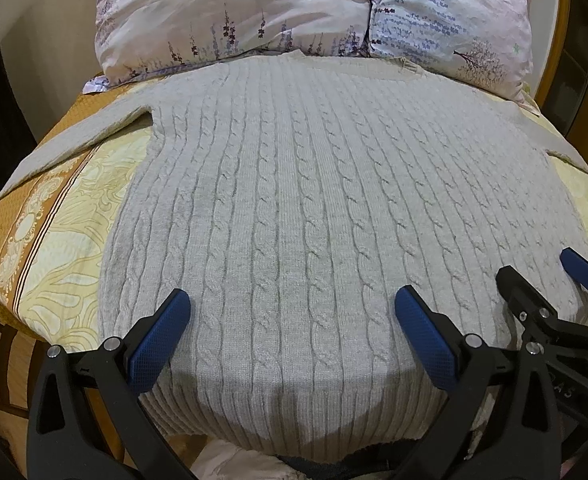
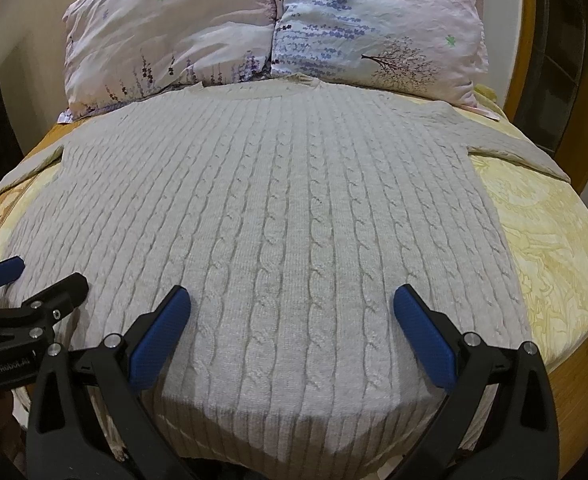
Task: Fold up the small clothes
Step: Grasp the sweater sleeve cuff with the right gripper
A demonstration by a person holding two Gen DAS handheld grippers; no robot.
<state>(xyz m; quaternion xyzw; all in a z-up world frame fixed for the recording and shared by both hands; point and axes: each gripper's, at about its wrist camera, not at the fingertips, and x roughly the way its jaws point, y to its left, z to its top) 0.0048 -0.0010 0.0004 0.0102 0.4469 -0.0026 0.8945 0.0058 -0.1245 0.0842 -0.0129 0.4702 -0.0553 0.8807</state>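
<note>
A pale grey cable-knit sweater (image 1: 294,200) (image 2: 278,208) lies flat on the bed, collar toward the pillows, hem hanging over the near edge, both sleeves spread out to the sides. My left gripper (image 1: 292,312) hovers open over the lower part of the sweater, its blue pads wide apart with nothing between them. My right gripper (image 2: 292,312) is open too, over the lower right part of the sweater. In the left wrist view the right gripper (image 1: 542,280) shows at the right edge; in the right wrist view the left gripper (image 2: 46,276) shows at the left edge.
Two floral pillows (image 1: 254,20) (image 2: 278,28) lean against the head of the bed, just beyond the collar. A yellow patterned bedspread (image 1: 54,240) (image 2: 542,232) shows on both sides of the sweater. A wooden headboard (image 2: 526,40) curves behind the pillows.
</note>
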